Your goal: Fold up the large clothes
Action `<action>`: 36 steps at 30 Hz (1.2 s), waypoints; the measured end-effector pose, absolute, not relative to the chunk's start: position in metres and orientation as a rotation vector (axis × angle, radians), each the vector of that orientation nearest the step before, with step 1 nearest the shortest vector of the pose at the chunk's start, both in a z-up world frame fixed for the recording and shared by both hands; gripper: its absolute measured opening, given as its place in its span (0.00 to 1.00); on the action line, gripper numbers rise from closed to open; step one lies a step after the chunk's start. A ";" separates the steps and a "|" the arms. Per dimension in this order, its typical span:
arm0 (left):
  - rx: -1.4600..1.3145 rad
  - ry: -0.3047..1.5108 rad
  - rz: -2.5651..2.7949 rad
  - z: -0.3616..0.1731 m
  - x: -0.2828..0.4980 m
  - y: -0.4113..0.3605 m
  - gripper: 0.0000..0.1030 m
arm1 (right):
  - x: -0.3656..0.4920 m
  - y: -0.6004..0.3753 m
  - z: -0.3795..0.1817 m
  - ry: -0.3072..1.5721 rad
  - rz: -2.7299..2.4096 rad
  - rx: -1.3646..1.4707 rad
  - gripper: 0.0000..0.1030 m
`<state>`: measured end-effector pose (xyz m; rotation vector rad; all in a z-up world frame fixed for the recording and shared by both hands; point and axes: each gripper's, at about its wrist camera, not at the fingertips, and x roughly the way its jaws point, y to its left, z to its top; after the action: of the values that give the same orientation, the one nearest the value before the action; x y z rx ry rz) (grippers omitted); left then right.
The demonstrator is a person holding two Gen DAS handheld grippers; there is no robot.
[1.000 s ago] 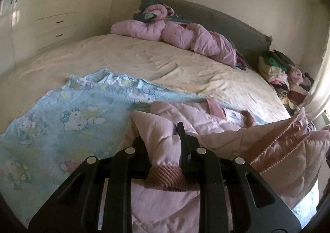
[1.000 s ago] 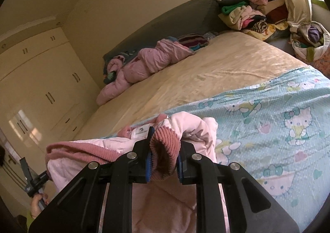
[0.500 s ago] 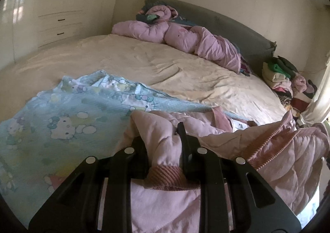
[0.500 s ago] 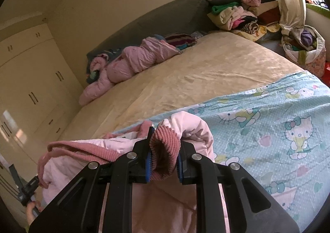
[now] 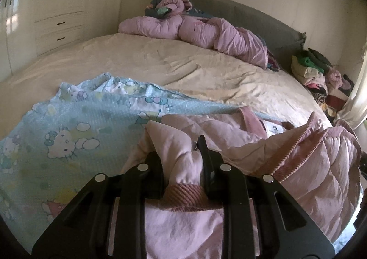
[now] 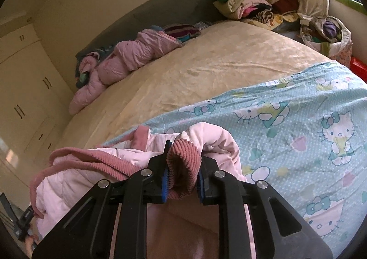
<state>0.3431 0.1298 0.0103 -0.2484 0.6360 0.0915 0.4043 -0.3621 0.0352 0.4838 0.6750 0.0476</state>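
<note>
A pale pink quilted jacket (image 5: 309,167) with darker ribbed trim lies bunched over a blue cartoon-cat blanket (image 5: 68,132) at the near end of the bed. My left gripper (image 5: 181,155) is shut on one sleeve just above its ribbed cuff (image 5: 183,194). In the right wrist view my right gripper (image 6: 183,155) holds the other sleeve's ribbed cuff (image 6: 183,167) between its blue pads (image 6: 164,176). Its jaws are opening while the cuff still fills the gap. The jacket body (image 6: 91,167) sags to the left of that gripper.
A cream bedsheet (image 5: 160,63) covers the bed beyond the blanket. A rolled pink duvet (image 5: 206,31) lies along the grey headboard. Folded clothes (image 5: 314,70) pile up at the far right corner, with a full bag (image 6: 325,36) beside them. Wardrobes (image 5: 57,6) line the left wall.
Both grippers have moved forward and lower over the bed, carrying the jacket sleeves along. The right gripper's pads have spread slightly around the cuff.
</note>
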 end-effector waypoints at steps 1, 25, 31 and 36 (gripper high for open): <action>-0.249 0.640 0.091 0.009 0.344 0.130 0.16 | 0.405 -0.362 0.035 0.679 0.053 0.489 0.19; -0.241 0.629 0.083 0.011 0.341 0.126 0.18 | 0.334 -0.257 0.044 0.729 0.326 0.216 0.81; -0.215 0.609 0.068 0.023 0.333 0.121 0.27 | 0.340 -0.236 0.015 0.815 0.315 0.163 0.82; -0.204 0.595 0.044 0.031 0.324 0.115 0.46 | 0.343 -0.236 0.012 0.815 0.315 0.169 0.82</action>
<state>0.3237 0.1149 0.0312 -0.2041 0.5950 0.0443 0.3435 -0.2356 0.0125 0.1690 0.8154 0.3152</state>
